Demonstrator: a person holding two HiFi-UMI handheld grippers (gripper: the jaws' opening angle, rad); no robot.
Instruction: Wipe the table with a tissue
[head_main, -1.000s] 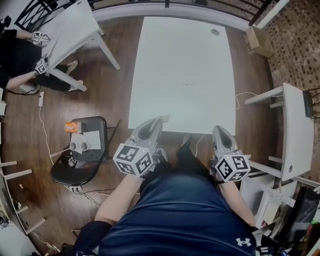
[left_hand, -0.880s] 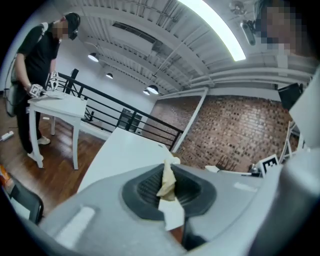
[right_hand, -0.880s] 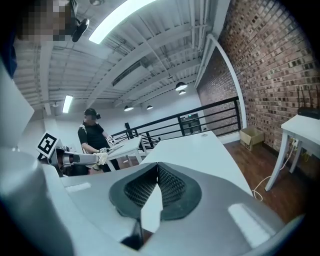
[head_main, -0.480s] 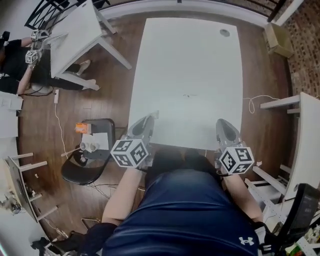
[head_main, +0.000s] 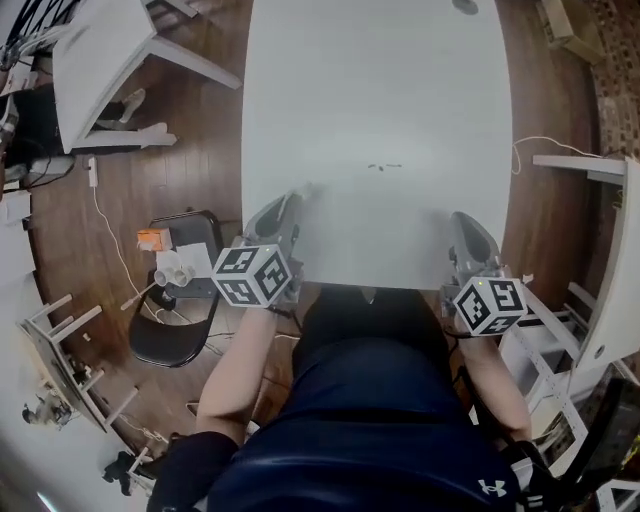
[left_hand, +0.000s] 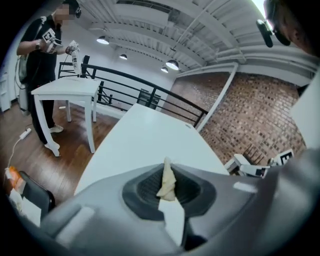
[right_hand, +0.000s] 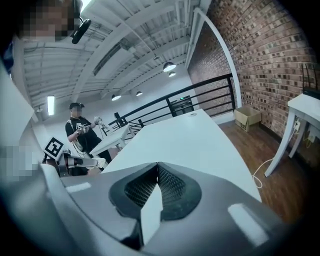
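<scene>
The white table (head_main: 380, 90) fills the middle of the head view, with a few tiny dark specks (head_main: 385, 166) near its centre. My left gripper (head_main: 292, 200) hovers over the table's near left corner, shut on a crumpled pale tissue (left_hand: 166, 181) whose tip pokes out between the jaws. In the left gripper view that gripper (left_hand: 167, 192) points along the tabletop (left_hand: 145, 140). My right gripper (head_main: 462, 222) sits over the near right edge of the table. Seen in its own view, this gripper (right_hand: 157, 172) has its jaws pressed together with nothing between them.
A black chair (head_main: 185, 335) with small items stands left of me. Another white table (head_main: 105, 50) is at the upper left, a white desk (head_main: 615, 260) at the right, a cable (head_main: 545, 145) on the floor. A person (left_hand: 42, 55) stands at the far table.
Both grippers have moved forward from in front of the table to over its near edge. The table now looks closer in the head view.
</scene>
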